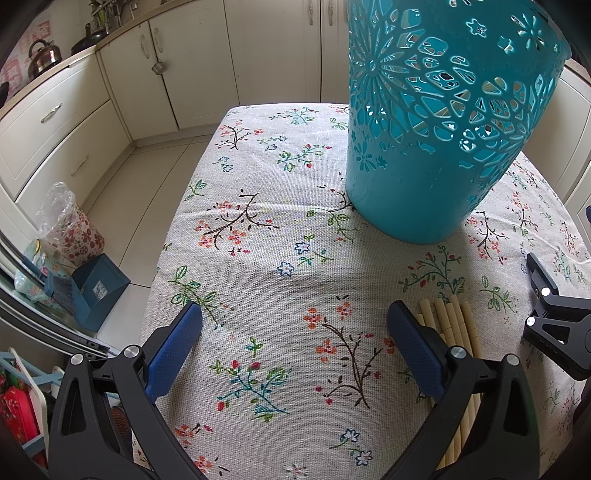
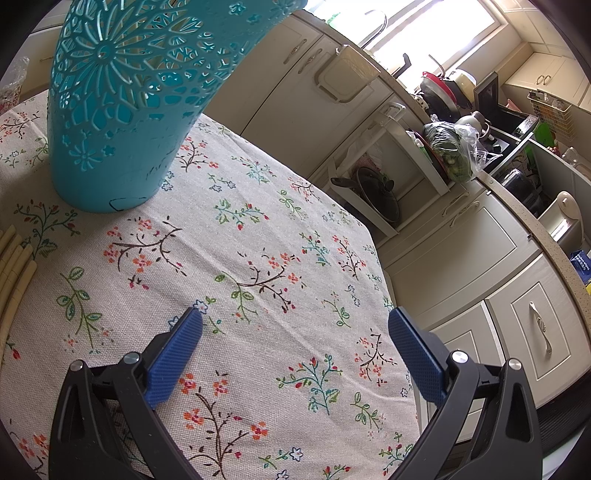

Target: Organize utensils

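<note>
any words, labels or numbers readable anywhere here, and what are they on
None can be read.
Blue dustpan on the floor: a white sticker, print too small to read.
Blue box on the counter: white lettering, too blurred to read.
Pink wall signs: white marks, too blurred to read.
Teal holder, chopsticks, tablecloth: no text.

kettle [image 1: 44,55] on counter, dustpan [image 1: 98,291] on floor.
</note>
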